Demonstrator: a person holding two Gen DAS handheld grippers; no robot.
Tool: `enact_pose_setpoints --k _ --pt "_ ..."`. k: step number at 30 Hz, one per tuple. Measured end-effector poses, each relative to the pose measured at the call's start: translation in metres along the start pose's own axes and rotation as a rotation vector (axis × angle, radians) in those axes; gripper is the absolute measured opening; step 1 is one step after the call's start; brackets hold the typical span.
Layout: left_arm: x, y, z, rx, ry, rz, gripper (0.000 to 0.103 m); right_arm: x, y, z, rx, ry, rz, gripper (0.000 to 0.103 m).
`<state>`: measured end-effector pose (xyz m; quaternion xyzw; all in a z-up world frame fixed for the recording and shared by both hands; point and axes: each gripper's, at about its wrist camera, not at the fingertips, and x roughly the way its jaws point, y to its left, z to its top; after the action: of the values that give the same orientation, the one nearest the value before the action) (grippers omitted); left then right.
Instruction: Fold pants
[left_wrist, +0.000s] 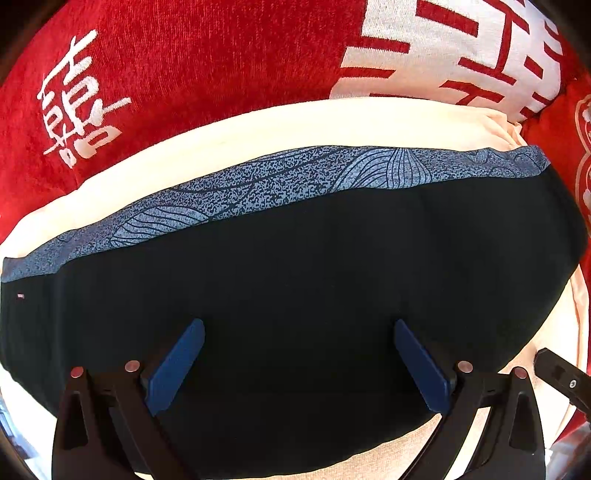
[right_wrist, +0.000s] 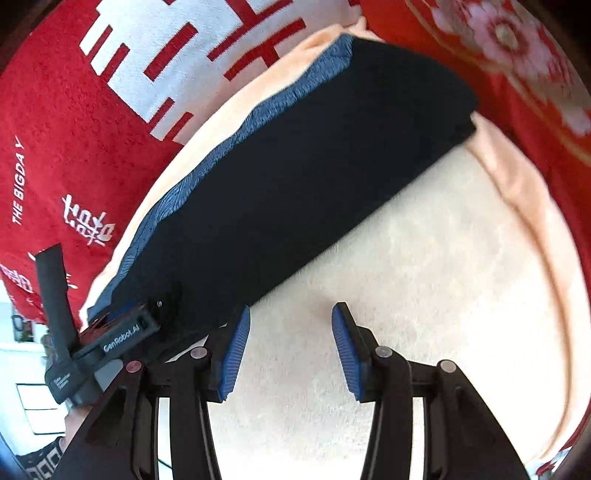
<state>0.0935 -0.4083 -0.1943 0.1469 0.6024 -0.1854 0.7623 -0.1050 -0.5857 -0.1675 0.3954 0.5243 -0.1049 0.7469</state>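
Left wrist view: the pants (left_wrist: 295, 295), a dark folded slab with a blue patterned band along the far edge, lie on the cream cloth (left_wrist: 258, 125), long axis crosswise. The left gripper (left_wrist: 299, 350) hovers directly over them, fingers spread, holding nothing.

Right wrist view: pants (right_wrist: 295, 177) run diagonally, up and left of the right gripper (right_wrist: 291, 347). Its fingers are spread over bare cream cloth (right_wrist: 424, 277), empty. Left hand judged nearer.
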Motion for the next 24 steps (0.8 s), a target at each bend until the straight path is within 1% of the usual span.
enact_pose_setpoints --k 2,6,9,11,14,16,18,22,24 --pt "0.0 0.0 0.0 0.0 0.002 0.0 0.103 0.001 -0.004 0.003 0.019 0.002 0.026 0.052" --pt "0.001 0.002 0.003 -0.002 0.008 0.001 0.103 0.005 -0.006 0.008 0.037 0.0 0.039 0.052" --pt "0.001 0.002 0.005 -0.001 0.008 0.001 0.103 0.0 -0.011 0.012 0.06 -0.042 0.023 0.052" --pt "0.001 0.002 0.005 -0.001 0.008 0.001 0.103 -0.005 -0.021 0.017 0.109 -0.079 0.009 0.052" --pt "0.002 0.002 0.005 -0.002 0.009 0.002 0.103 -0.008 -0.036 0.027 0.189 -0.117 0.017 0.052" --pt "0.002 0.003 0.006 -0.004 0.011 0.005 0.103 -0.007 -0.041 0.034 0.215 -0.135 0.025 0.052" --pt "0.003 0.003 0.007 -0.008 0.014 0.007 0.103 -0.009 -0.047 0.04 0.234 -0.152 0.04 0.052" --pt "0.004 0.003 0.007 -0.011 0.015 0.01 0.103 -0.008 -0.063 0.043 0.301 -0.174 0.119 0.052" --pt "0.004 0.004 0.008 -0.011 0.015 0.011 0.103 -0.006 -0.066 0.042 0.312 -0.182 0.145 0.052"
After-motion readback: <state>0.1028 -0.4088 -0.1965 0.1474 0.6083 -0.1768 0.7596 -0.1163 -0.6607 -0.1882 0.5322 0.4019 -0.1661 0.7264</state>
